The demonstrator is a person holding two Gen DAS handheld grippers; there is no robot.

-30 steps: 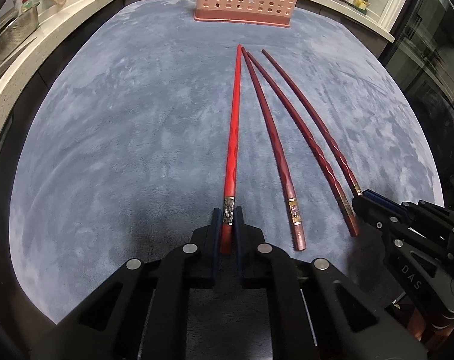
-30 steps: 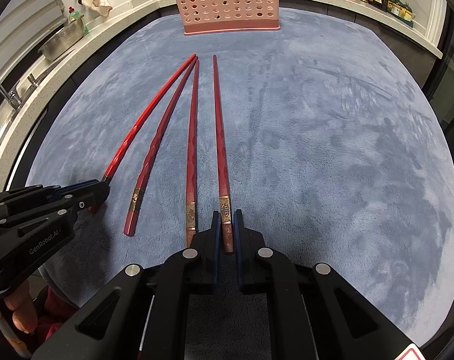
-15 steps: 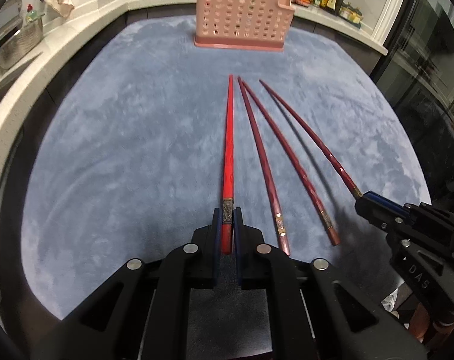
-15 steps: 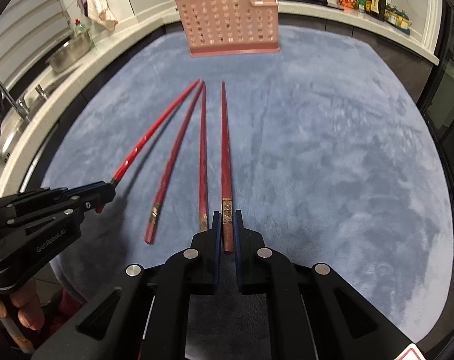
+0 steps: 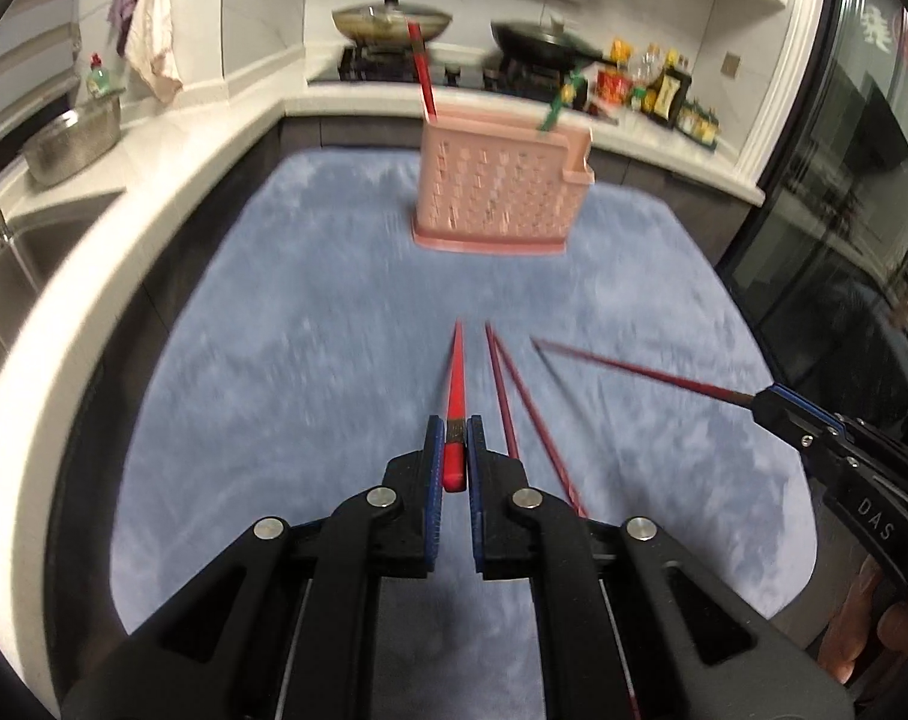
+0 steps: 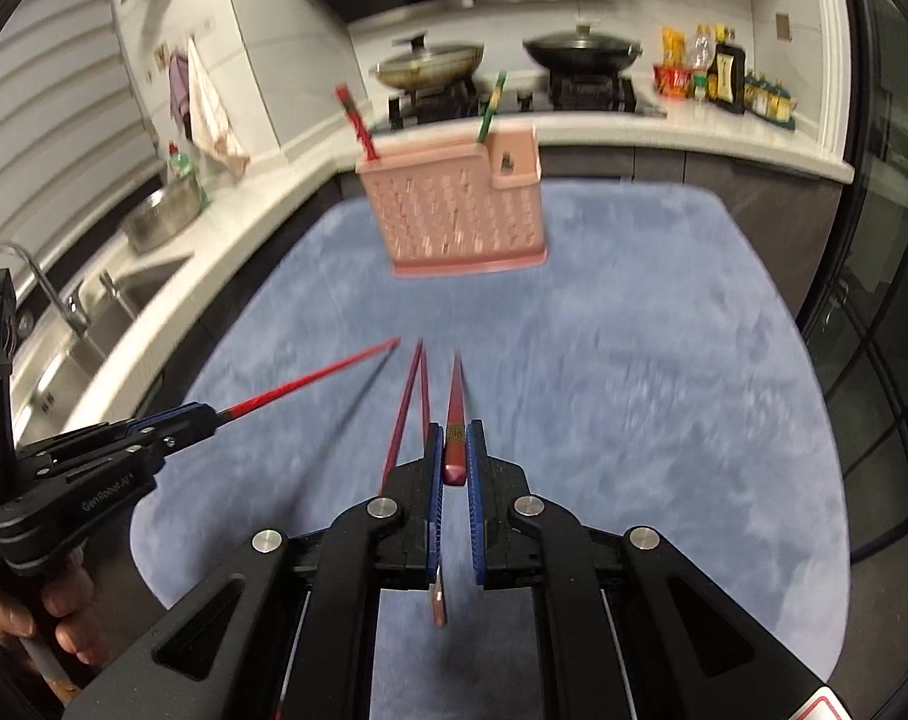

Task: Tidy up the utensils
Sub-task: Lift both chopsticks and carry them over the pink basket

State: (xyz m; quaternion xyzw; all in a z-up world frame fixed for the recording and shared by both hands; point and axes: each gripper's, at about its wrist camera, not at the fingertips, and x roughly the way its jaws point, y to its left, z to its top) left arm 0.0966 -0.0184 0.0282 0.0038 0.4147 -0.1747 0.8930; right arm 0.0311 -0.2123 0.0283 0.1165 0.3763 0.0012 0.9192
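blue plush mat (image 5: 285, 396): soft pile covering the worktop; bears every item listed below.

pink perforated plastic utensil basket (image 5: 502, 195): upright at 12 o'clock on the mat, well apart from both tools; a red stick (image 5: 422, 75) and a green one (image 5: 559, 105) already stand in it. judged light and easy to tip if knocked at the rim.

left gripper (image 5: 455, 438): black two-finger tool with blue pads, clamped on the butt end of a bright red lacquered chopstick (image 5: 455, 384), whose tip points to 12 o'clock, clear of the mat.

right gripper (image 6: 454, 441): same make, clamped on the banded butt end of a dark red chopstick (image 6: 455, 393), tip likewise toward 12 o'clock.

two maroon twisted chopsticks (image 5: 517, 402): lying on the mat between the tools, not held.

handling, judged: chopsticks are light, stiff, thin and glossy, so liable to slip or pivot between pads. the hold near the thick banded end suits tip-first dropping into the basket; a long lever swings easily, so slow moves advised.
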